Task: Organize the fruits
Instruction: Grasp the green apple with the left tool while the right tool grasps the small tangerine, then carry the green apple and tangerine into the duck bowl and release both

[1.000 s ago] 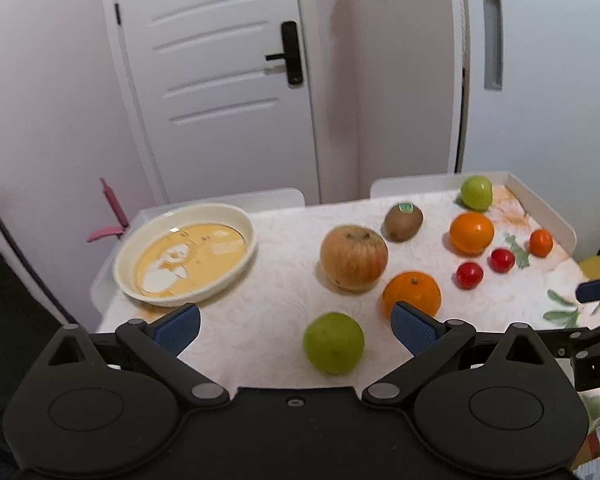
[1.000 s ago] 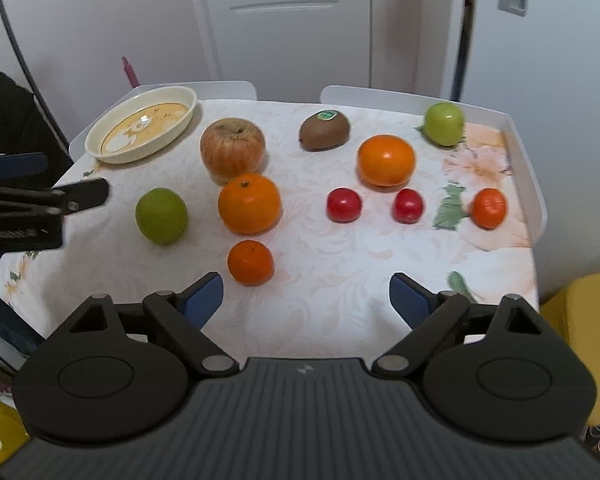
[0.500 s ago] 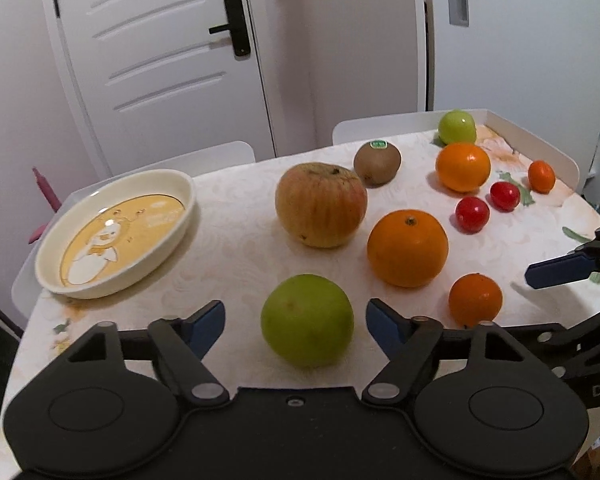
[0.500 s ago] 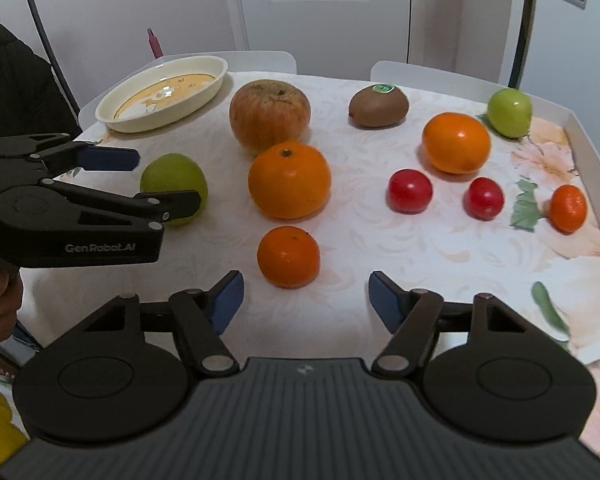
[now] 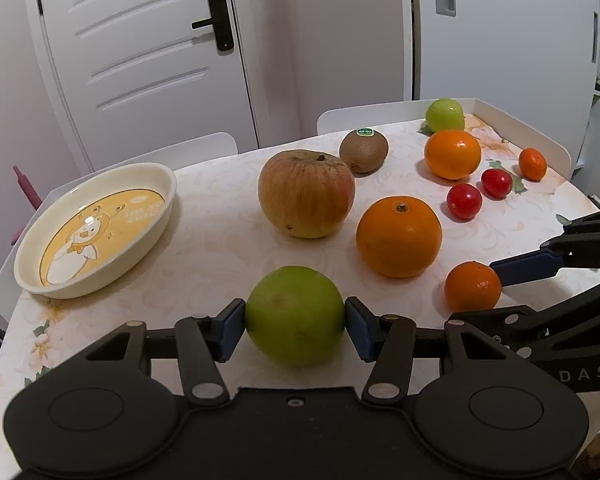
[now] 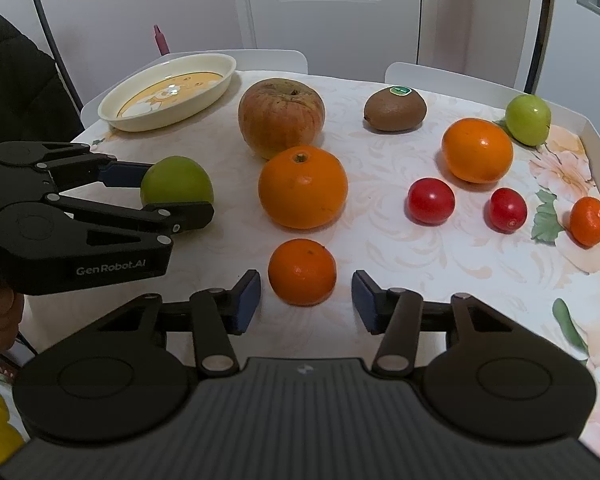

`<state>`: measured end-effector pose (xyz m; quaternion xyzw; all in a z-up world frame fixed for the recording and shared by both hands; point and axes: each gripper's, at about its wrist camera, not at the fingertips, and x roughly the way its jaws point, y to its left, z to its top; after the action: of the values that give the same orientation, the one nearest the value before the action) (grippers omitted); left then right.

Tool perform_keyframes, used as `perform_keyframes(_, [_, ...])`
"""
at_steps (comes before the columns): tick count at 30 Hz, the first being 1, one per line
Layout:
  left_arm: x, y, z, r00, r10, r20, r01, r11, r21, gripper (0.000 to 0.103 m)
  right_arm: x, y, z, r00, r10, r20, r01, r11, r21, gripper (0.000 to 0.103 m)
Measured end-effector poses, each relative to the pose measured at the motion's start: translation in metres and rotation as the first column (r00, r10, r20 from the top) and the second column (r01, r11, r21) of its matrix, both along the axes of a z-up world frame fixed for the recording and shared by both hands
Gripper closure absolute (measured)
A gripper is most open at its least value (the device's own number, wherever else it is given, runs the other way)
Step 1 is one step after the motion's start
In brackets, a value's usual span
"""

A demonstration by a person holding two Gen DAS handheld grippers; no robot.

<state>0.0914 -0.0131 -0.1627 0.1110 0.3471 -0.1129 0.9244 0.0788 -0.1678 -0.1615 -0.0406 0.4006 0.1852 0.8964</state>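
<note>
the left claw (image 5: 295, 326) is closing, its blue pads touching both sides of the green apple (image 5: 295, 320) at the near left of the table (image 5: 220, 248). the right claw (image 6: 306, 298) is closing too, pads still apart from the small orange (image 6: 302, 272) between them. the dish (image 5: 96, 226) sits far left.

A home, likely a dining corner: beyond the gripper, a desk under a cream floral tablecloth (image 5: 220, 240) carries a cream oval ceramic dish with a cartoon print (image 5: 96, 232), with white chair backs (image 5: 204, 148) and a white panelled door with a black handle (image 5: 140, 52) farther off.
</note>
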Motion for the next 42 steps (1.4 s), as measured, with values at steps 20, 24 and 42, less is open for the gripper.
perform_keyframes(20, [-0.023, 0.026, 0.019, 0.993, 0.116, 0.030, -0.116, 0.993, 0.006, 0.045, 0.004, 0.021, 0.025, 0.996, 0.076, 0.038, -0.076, 0.997, 0.020, 0.053])
perform_keyframes(24, [-0.028, 0.039, 0.036, 0.986, 0.161, 0.043, -0.161, 0.987, -0.003, 0.045, 0.010, 0.035, 0.041, 0.993, 0.104, 0.058, -0.106, 0.994, 0.027, 0.053])
perform_keyframes(42, [0.025, 0.137, 0.112, 0.957, 0.266, 0.117, -0.265, 0.964, -0.029, 0.045, 0.080, 0.123, 0.108, 0.988, 0.095, 0.120, -0.106, 0.991, 0.083, 0.053])
